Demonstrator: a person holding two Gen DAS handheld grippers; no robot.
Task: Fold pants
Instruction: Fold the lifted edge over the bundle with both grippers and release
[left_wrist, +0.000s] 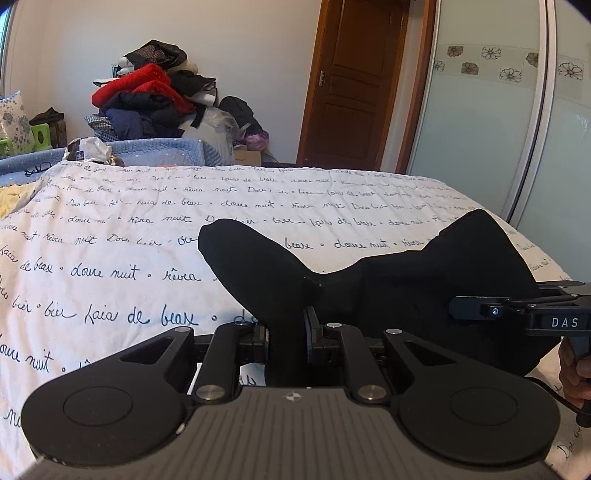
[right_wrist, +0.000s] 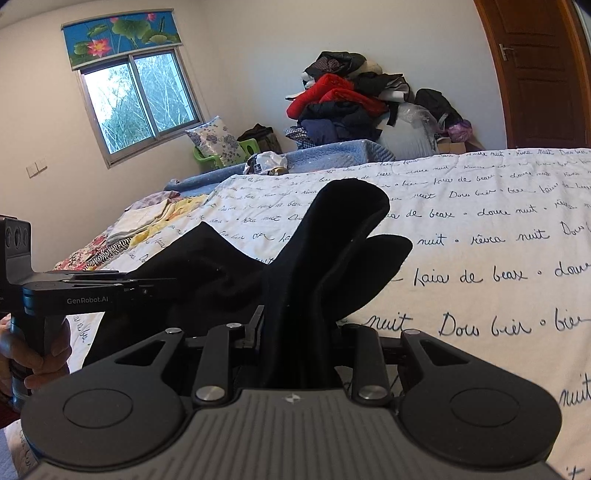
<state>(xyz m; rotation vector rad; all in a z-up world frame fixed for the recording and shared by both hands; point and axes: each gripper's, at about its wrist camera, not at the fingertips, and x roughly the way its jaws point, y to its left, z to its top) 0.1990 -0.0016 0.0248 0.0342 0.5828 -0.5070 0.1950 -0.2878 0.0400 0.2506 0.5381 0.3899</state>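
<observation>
Black pants (left_wrist: 424, 295) lifted off a bed, stretched side to side between two hand-held grippers, above a white bedspread (left_wrist: 147, 236) printed with looping handwriting. Left gripper (left_wrist: 286, 332) clenched on a bunched edge of the cloth, a flap of fabric standing up past the jaws. Right gripper (right_wrist: 299, 332) likewise clamped on a thick gather of several layers, two rounded lobes of cloth rising above the jaws. In each wrist view, the other gripper visible at the frame's edge, gripped by a hand (right_wrist: 33, 354), its fingers reaching into the dark fabric.

Long axis of the pants apparently running across from one gripper to the other, roughly level, the middle sagging in a shallow dip. Waist end and leg end not distinguishable: cloth too dark and too bunched.

Probable step: carrying the held edge over for a fold, or spreading the garment flat. Best done with both grippers level and well apart, enough tension to remove the sag, then lowered together onto the open bedspread. Risk: uneven layers at the right grip slipping loose.

Background: heap of clothes (left_wrist: 147, 99) against the far wall, wooden door (left_wrist: 354, 81), window (right_wrist: 140, 103).
</observation>
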